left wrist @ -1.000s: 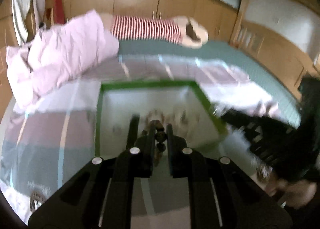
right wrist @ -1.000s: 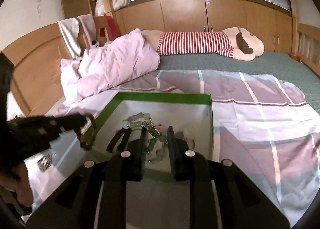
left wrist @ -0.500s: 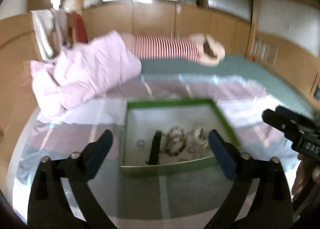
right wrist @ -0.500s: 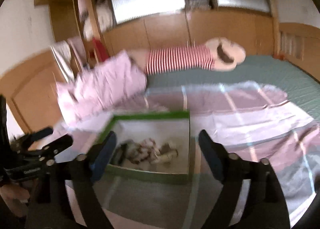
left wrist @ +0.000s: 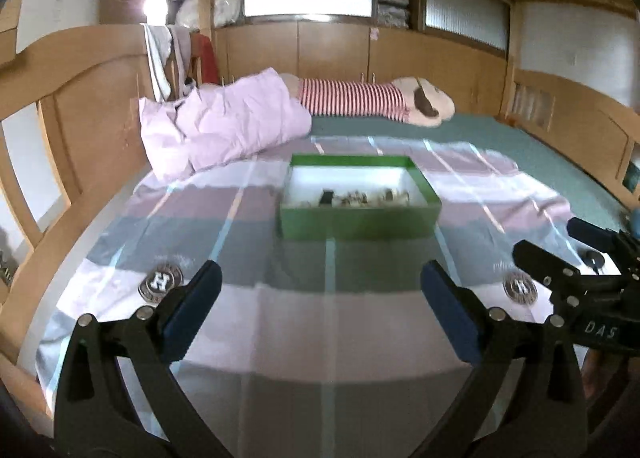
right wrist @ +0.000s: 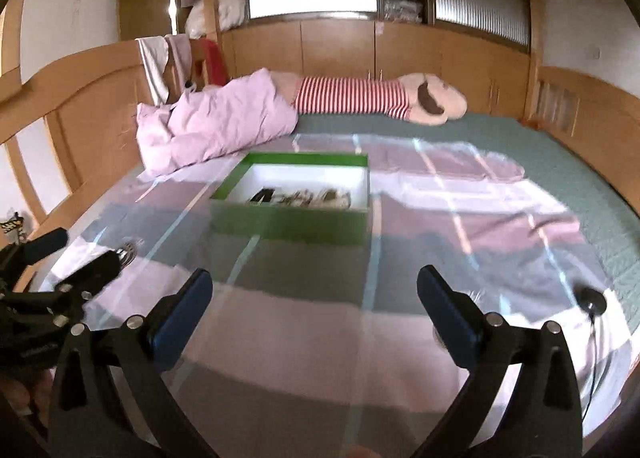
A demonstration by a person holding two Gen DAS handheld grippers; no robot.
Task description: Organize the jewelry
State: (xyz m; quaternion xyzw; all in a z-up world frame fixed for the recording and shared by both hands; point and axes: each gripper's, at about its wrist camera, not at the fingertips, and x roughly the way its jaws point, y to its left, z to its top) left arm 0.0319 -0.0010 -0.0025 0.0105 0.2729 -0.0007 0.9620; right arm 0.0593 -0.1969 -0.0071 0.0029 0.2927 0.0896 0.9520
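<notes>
A green box (left wrist: 356, 224) with a white inside sits on the striped bedspread, and a heap of jewelry (left wrist: 352, 198) lies along its near side. My left gripper (left wrist: 320, 278) hangs well back from the box, open and empty. In the right wrist view the box (right wrist: 288, 224) and its jewelry (right wrist: 300, 198) lie ahead and slightly left of my right gripper (right wrist: 314, 282). Its jaws are opening wide with nothing between them. Each gripper shows in the other's view: the right gripper (left wrist: 548, 238) at the right edge, the left gripper (right wrist: 86, 248) at the left edge.
A pink duvet (left wrist: 224, 126) and a long striped plush toy (left wrist: 360, 102) lie at the far end of the bed. Two round silver emblems (left wrist: 160, 284) (left wrist: 520, 288) show on the bedspread. A small black disc with a cord (right wrist: 590, 302) lies at the right. Wooden bed rails run along both sides.
Both grippers were shut over the box's contents a second ago. They have opened wide and pulled back from the box, which now sits farther off with the jewelry inside.
</notes>
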